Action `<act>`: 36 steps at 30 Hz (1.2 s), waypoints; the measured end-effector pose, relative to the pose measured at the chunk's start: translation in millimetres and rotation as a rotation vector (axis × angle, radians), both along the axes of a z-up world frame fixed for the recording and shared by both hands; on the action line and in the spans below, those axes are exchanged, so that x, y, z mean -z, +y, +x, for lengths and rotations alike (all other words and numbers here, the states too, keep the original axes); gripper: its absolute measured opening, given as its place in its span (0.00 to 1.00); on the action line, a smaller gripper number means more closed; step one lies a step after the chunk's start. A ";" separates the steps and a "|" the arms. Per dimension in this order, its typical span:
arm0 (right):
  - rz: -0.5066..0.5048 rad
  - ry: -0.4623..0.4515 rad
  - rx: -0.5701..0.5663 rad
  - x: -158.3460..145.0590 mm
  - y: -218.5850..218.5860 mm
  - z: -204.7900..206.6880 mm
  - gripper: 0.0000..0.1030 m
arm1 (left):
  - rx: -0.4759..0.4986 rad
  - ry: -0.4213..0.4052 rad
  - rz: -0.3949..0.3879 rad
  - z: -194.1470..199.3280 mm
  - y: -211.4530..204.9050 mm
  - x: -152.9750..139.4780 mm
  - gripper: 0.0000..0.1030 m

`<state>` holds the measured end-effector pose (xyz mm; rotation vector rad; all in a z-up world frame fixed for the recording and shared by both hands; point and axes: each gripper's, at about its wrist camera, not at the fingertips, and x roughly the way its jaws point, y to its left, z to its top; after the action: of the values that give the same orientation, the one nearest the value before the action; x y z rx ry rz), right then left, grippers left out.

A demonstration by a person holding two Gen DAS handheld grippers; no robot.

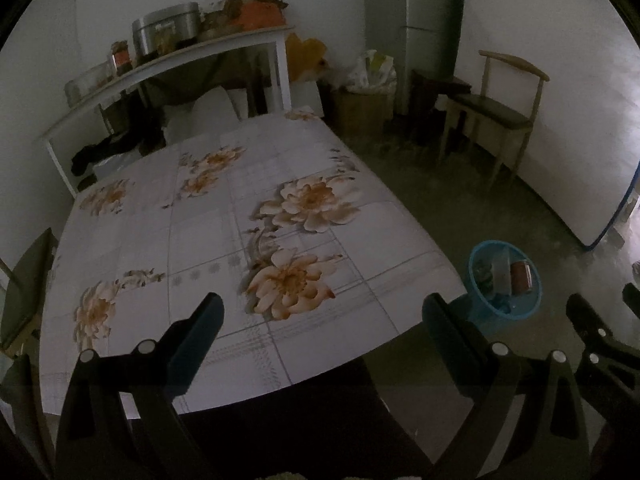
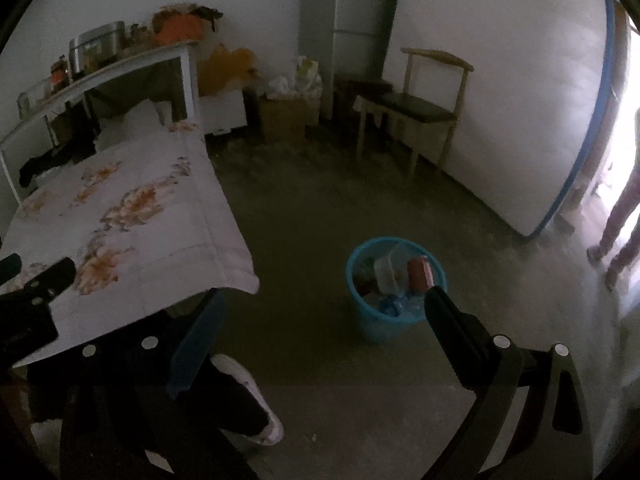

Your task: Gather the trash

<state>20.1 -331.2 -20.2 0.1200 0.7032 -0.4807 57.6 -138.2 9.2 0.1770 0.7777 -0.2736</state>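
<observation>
A blue mesh trash bin (image 2: pixel 394 322) stands on the floor right of the table; it also shows in the left wrist view (image 1: pixel 520 312). It holds a red can (image 2: pixel 418 274), a clear plastic container (image 2: pixel 386 274) and other scraps. My left gripper (image 1: pixel 322 316) is open and empty above the near edge of the table with the flowered cloth (image 1: pixel 200 248). My right gripper (image 2: pixel 324 312) is open and empty above the floor, just left of and nearer than the bin. No loose trash shows on the cloth.
A wooden chair (image 2: pixel 416 108) stands by the right wall. A cardboard box with bags (image 2: pixel 286 114) sits at the back. A white shelf table (image 1: pixel 172 64) carries a metal pot and jars. A person's legs (image 2: pixel 620 220) stand in the doorway. A shoe (image 2: pixel 250 396) is below my right gripper.
</observation>
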 end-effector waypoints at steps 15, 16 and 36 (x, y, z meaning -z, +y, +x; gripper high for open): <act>-0.029 0.039 0.032 5.1 -6.2 5.8 0.92 | -0.059 -0.013 0.057 3.1 9.6 0.0 0.94; -0.030 0.039 0.030 5.0 -6.0 6.1 0.92 | -0.064 -0.016 0.061 3.2 10.9 -0.2 0.94; -0.026 0.040 0.015 2.5 -4.8 6.6 0.92 | -0.064 -0.007 0.082 3.2 13.2 -0.6 0.94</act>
<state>26.7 -336.0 -22.7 0.0917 0.7352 -0.5072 60.8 -125.0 9.8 0.2296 0.7869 -0.1804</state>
